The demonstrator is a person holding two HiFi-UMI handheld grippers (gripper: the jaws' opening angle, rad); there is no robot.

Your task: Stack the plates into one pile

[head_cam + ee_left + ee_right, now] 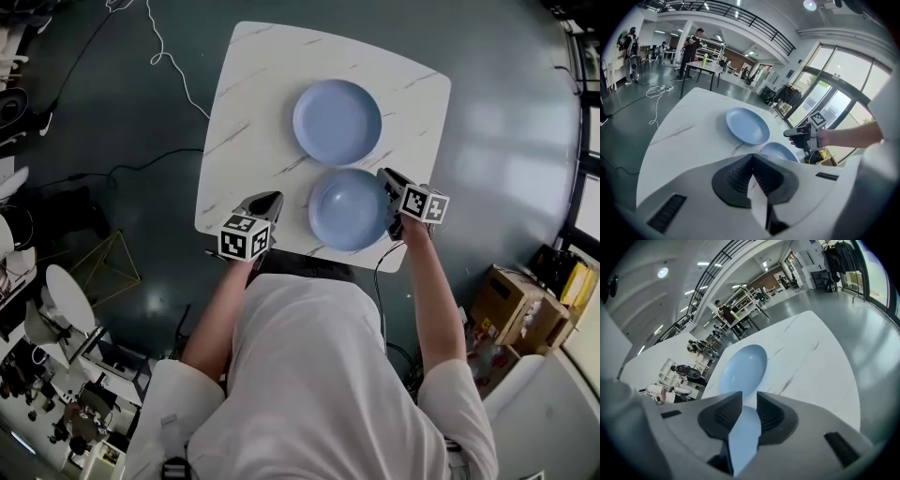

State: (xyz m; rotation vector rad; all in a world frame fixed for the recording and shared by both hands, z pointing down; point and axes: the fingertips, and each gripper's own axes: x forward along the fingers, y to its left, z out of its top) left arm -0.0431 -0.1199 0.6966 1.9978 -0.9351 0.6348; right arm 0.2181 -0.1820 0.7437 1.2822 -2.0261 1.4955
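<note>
Two light blue plates lie side by side on the white marble table (253, 112). The far plate (337, 122) (747, 125) (743, 369) sits near the table's middle. The near plate (349, 209) (778, 151) (743, 427) lies by the front edge. My right gripper (386, 178) (749, 399) is at the near plate's right rim, jaws apart, with the blue rim showing in the gap between them. My left gripper (272, 199) (752, 157) is shut and empty, to the left of the near plate above the table's front left part.
Cables (169, 56) trail over the dark floor left of the table. A gold wire frame (98, 267) stands at the left and a cardboard box (511, 305) at the right. In the left gripper view a person (691, 44) stands at a distant table.
</note>
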